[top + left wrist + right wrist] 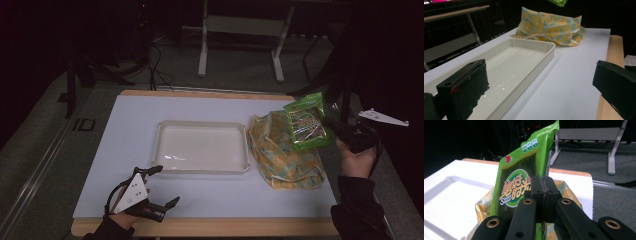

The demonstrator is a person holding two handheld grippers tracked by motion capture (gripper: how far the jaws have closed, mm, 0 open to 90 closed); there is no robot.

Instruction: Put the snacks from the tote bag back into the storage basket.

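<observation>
Right gripper view: the right hand-held gripper [543, 195] has its two black jaws pressed together on the edge of a shiny green plastic snack packet with orange lettering [520, 178], which stands upright in the clamp. High view puts this right hand-held gripper [334, 127] at the right side of the desk, gripped by the person's right hand [356, 159], with the green packet [306, 121] lifted above a crumpled cloth bag printed in yellow, orange and pale blue [282, 150]. Whether packet and bag touch cannot be told. The bag lies on the white sheet covering the wooden desk [130, 120], just beside the right end of a shallow rectangular white plastic tray [159, 141] set near the middle; the tray holds nothing. Left hand-held gripper [164, 187] rests at the near left edge of the desk, grey three-cornered plate on top, jaws spread well apart and clamping nothing. Left gripper view: the left hand-held gripper [539, 85] shows both jaws wide apart, one over the near part of the tray [544, 56], the other over the wooden edge strip; the patterned bag [549, 27] lies beyond the tray's far end. Dark floor, cables and the legs of a white frame [202, 50] lie behind the desk.
</observation>
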